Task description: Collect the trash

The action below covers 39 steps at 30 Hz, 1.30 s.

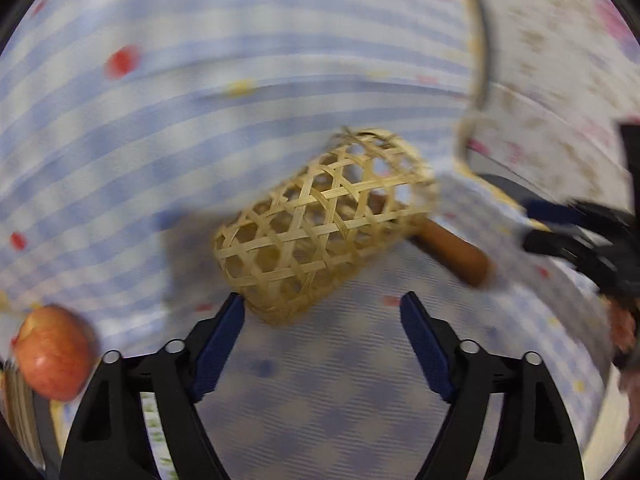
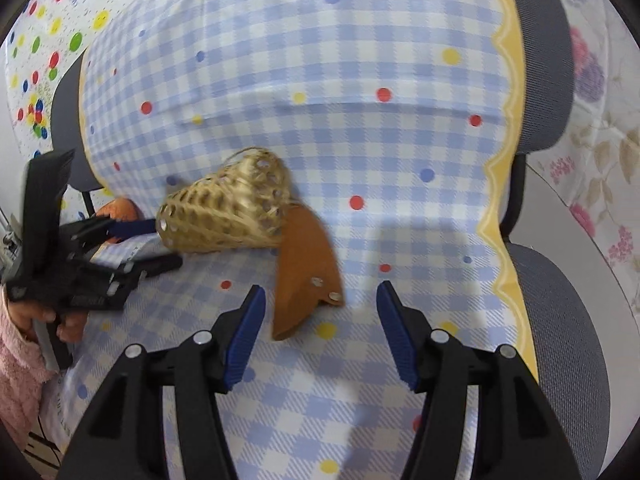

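Blue-and-white checked cloth (image 2: 360, 128) with coloured dots covers the seat and back of a grey mesh office chair (image 2: 544, 60), and both cameras look down on it. On the cloth lies a woven bamboo basket (image 1: 320, 226), tipped on its side. Touching it, a brown leather pouch (image 2: 306, 268) rests flat on the cloth.

From the right wrist view, the pouch shows its whole pointed shape and two metal snaps, sitting just ahead of the right gripper (image 2: 320, 320), closer to its left finger. That gripper's blue-padded jaws stand apart with nothing between them. The same view takes in the left gripper (image 2: 132, 244) from the side, with a hand (image 2: 52, 320) in a fuzzy pink sleeve (image 2: 16, 380) behind it, and its upper finger touching or nearly touching the basket's end.

The left wrist view is blurred. It shows only a brown end of the pouch poking out behind the basket, yet it alone gives a clear look at a reddish apple (image 1: 52, 352) low at the left edge. Here the jaws stand wide, the basket's near end just at their tips, not clamped.
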Available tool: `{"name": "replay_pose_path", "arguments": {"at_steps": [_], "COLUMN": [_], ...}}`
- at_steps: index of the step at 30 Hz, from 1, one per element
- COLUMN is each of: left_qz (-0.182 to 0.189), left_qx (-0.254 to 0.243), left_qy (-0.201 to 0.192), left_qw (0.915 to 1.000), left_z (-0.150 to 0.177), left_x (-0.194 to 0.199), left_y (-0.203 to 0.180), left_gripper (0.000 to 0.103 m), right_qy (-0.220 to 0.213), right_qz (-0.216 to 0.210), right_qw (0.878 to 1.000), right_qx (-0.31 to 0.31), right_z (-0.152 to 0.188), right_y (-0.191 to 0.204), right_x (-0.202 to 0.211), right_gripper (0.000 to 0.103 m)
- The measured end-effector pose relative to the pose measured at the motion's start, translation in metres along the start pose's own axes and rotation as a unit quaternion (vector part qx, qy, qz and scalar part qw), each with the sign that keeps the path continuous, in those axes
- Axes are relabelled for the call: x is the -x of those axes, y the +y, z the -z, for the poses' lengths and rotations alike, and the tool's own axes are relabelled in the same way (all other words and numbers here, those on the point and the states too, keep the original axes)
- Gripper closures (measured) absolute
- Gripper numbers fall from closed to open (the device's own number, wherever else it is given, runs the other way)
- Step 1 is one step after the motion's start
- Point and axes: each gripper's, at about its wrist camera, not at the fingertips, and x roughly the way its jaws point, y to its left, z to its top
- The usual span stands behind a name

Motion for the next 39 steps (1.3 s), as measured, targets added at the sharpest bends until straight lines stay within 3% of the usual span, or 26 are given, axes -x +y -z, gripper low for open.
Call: {"name": "replay_pose_path", "arguments": {"at_steps": [3,4,5,7,9,13,16,17,18,20,21,24,25,31,35,39], "left_qz": [0.030,0.024,0.002,-0.036,-0.046,-0.031,-0.019,-0.018,-0.018,-0.026,-0.041,-0.056,-0.057,-0.039,-0.028,-0.019], "left_qx": [-0.029,-0.032,-0.032,-0.026,-0.008,0.026,0.012,0.005,-0.003,-0.018,-0.024,-0.032,-0.037,-0.059,-0.040,-0.021], "left_qy": [-0.009,-0.012,-0.016,-0.023,-0.018,-0.026,-0.037,-0.036,-0.032,-0.019,-0.014,-0.008,-0.007,-0.002,0.022,0.015], "left_qw": [0.9991,0.9991,0.9994,0.9988,0.9987,0.9988,0.9991,0.9992,0.9993,0.9993,0.9988,0.9978,0.9976,0.9975,0.9985,0.9995], "left_z": [0.002,0.002,0.001,-0.001,-0.005,-0.011,-0.019,-0.020,-0.021,-0.025,-0.024,-0.019,-0.016,0.018,0.052,0.078], "left_x": [0.010,0.012,0.013,0.011,0.003,-0.006,-0.007,-0.009,-0.011,-0.019,-0.021,-0.015,-0.011,0.027,0.059,0.086], "left_y": [-0.022,-0.025,-0.025,-0.018,-0.007,0.009,0.004,0.000,-0.003,-0.011,-0.014,-0.019,-0.023,-0.052,-0.063,-0.071], "left_gripper": [0.024,0.022,0.013,0.012,0.012,0.011,0.011,0.011,0.012,0.014,0.025,0.027,0.027,0.029,0.030,0.030], "right_qy": [0.000,0.001,0.003,0.009,0.020,0.047,0.062,0.069,0.077,0.084,0.082,0.087,0.091,0.105,0.113,0.078], "right_qz": [0.006,0.008,0.010,0.008,0.008,0.007,-0.008,-0.011,-0.012,-0.007,-0.005,0.021,0.011,-0.009,0.011,0.011], "right_qw": [1.000,1.000,1.000,1.000,1.000,0.999,0.998,0.998,0.997,0.996,0.997,0.995,0.995,0.992,0.990,0.995], "right_qx": [-0.003,-0.003,-0.003,-0.002,0.001,-0.003,-0.007,-0.007,-0.006,0.007,0.015,0.036,0.039,0.074,0.080,0.054], "right_z": [0.001,0.001,0.001,0.001,0.002,-0.001,-0.008,-0.009,-0.010,-0.010,-0.010,-0.003,0.001,0.031,0.054,0.068], "right_y": [-0.003,-0.004,-0.006,-0.008,-0.011,-0.022,-0.028,-0.030,-0.031,-0.027,-0.023,-0.007,0.000,0.048,0.067,0.068], "right_x": [0.000,0.000,-0.001,-0.006,-0.016,-0.039,-0.053,-0.058,-0.062,-0.066,-0.065,-0.055,-0.051,-0.024,0.006,0.050], "right_gripper": [0.046,0.046,0.044,0.032,0.030,0.030,0.030,0.036,0.051,0.061,0.067,0.069,0.069,0.069,0.069,0.069]}}
